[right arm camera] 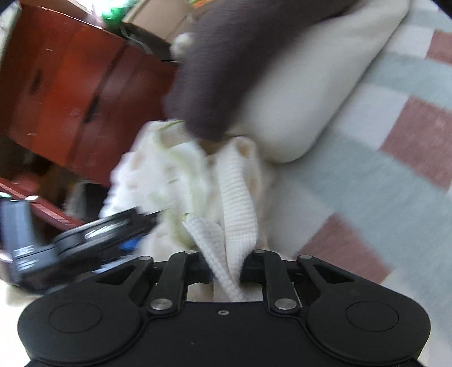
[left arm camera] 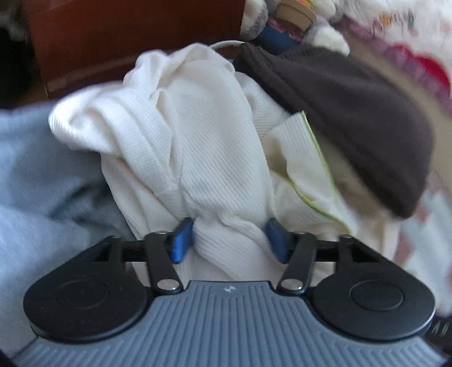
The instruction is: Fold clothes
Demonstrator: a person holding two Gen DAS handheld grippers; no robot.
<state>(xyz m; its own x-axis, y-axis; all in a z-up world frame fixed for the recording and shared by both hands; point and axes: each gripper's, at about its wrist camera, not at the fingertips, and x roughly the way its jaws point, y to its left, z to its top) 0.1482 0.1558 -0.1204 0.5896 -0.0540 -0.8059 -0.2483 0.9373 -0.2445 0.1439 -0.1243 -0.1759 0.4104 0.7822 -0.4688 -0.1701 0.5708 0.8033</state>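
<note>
The left gripper [left arm camera: 230, 240] had its blue fingers [left arm camera: 180, 240] pressed in on a bunched fold of the white ribbed garment [left arm camera: 209, 158], the cloth gathered into a tight waist between them. The rest of that garment rose in a crumpled heap ahead of the tongs, a thin green-edged hem [left arm camera: 319, 158] showing on its right side. A dark brown knit piece [left arm camera: 353, 118] lay draped across the far right part of the heap, touching it. To the left of the white heap lay a pale blue cloth [left arm camera: 42, 183], blurred.

The right gripper [right arm camera: 228, 271] pinched a narrow ribbed strip of the same white garment [right arm camera: 237, 203], its fingers nearly together on the cloth. The left gripper's body [right arm camera: 93, 237] showed at an angle just beside it, at the lower left of the heap. The dark brown piece [right arm camera: 226, 65] hung over a cream pillow [right arm camera: 310, 93], which rested on a checked bedcover [right arm camera: 381, 169] of pale green, white and dusty pink squares. The garment lay near the bedcover's left edge, against the pillow's near end. Beyond that edge stood a reddish wooden cabinet [right arm camera: 70, 93]. Soft toys [left arm camera: 296, 22] sat past the heap, too blurred to make out.
</note>
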